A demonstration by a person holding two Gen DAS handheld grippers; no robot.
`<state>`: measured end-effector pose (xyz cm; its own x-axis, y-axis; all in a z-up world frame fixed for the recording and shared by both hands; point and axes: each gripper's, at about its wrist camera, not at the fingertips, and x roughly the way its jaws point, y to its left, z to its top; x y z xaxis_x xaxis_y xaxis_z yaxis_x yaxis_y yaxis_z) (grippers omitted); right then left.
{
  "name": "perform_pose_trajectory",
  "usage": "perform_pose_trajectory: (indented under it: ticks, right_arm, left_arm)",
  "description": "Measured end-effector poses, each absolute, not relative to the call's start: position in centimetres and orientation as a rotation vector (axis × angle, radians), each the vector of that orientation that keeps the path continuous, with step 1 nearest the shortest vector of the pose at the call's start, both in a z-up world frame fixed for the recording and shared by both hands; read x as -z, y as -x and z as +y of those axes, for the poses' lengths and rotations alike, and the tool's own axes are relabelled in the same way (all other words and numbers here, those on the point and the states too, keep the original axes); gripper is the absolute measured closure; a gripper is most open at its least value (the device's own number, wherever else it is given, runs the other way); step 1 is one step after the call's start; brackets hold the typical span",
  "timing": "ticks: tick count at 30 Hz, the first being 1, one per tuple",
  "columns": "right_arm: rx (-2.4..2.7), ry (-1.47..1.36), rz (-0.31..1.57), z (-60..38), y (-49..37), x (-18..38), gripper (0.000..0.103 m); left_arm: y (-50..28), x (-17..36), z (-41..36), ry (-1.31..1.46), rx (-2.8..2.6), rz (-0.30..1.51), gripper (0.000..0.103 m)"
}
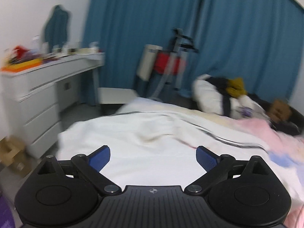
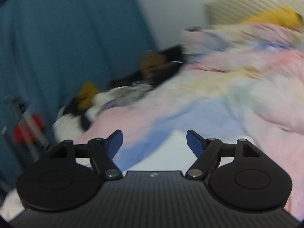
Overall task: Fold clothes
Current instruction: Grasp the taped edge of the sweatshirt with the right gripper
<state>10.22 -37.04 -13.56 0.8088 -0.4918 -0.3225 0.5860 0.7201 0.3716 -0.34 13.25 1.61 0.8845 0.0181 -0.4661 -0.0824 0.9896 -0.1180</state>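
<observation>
Two tongs show, the left tongs (image 1: 153, 156) and the right tongs (image 2: 154, 142), each with two blue pads spread apart and empty. One bed (image 1: 152, 163) carries one white garment (image 1: 133, 129), one pastel duvet (image 2: 218, 95) and one heap of clothes (image 1: 224, 95). One blue curtain (image 1: 228, 28) and one white bench (image 1: 47, 76) with three drawers complete the count.

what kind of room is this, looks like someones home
Most likely a bedroom in a home. A bed with pink and pastel bedding fills the foreground with a white garment spread on it, a white dresser cluttered with small items stands by the wall, and full-length blue curtains hang behind.
</observation>
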Motion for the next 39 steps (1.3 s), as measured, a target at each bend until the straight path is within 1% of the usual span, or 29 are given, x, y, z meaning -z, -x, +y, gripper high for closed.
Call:
perform_pose_trajectory:
  ticks: [8,16,21,25,27,30,32,35,37,38,39]
  right_arm:
    - [0.347,-0.311,0.239,-33.1,-11.5,12.6,0.027]
    - [0.187,-0.29,0.269,-30.7,-12.6,12.7,0.027]
    - [0.112,-0.351,0.328,-30.4,-14.5,12.7,0.027]
    - [0.07,-0.467,0.443,-32.6,-20.9,12.8,0.027]
    - [0.092,-0.471,0.488,-34.3,-24.4,13.5,0.027]
    - [0.138,-0.474,0.559,-37.1,-29.6,15.7,0.027]
    - [0.157,-0.517,0.65,-39.2,-32.5,18.4,0.027]
    - [0.161,-0.493,0.74,-40.6,-35.8,21.7,0.026]
    - [0.125,-0.484,0.749,-40.7,-36.8,22.8,0.026]
    - [0.115,-0.469,0.738,-40.6,-37.0,22.8,0.036]
    - [0.095,-0.449,0.717,-40.3,-37.0,22.4,0.048]
  left_arm:
    - [-3.9,0.4,3.1,0.078,0.062,0.455,0.005]
    - [-6.7,4.8,-1.7,0.005,0.117,0.471,0.005]
    - [-6.9,6.4,-0.7,-0.01,0.104,0.495,0.005]
    - [-6.9,6.6,1.3,0.015,0.092,0.497,0.005]
    - [-7.3,7.0,2.0,0.039,0.093,0.502,0.005]
    - [-8.2,7.7,2.9,0.061,0.094,0.514,0.004]
    - [-9.3,8.6,3.0,0.05,0.104,0.518,0.004]
    - [-10.9,10.0,3.1,0.033,0.118,0.524,0.004]
    - [-12.0,10.9,3.2,0.022,0.128,0.528,0.004]
    - [-12.6,11.4,3.2,0.016,0.133,0.53,0.004]
    - [-13.1,11.8,3.3,0.011,0.138,0.532,0.004]
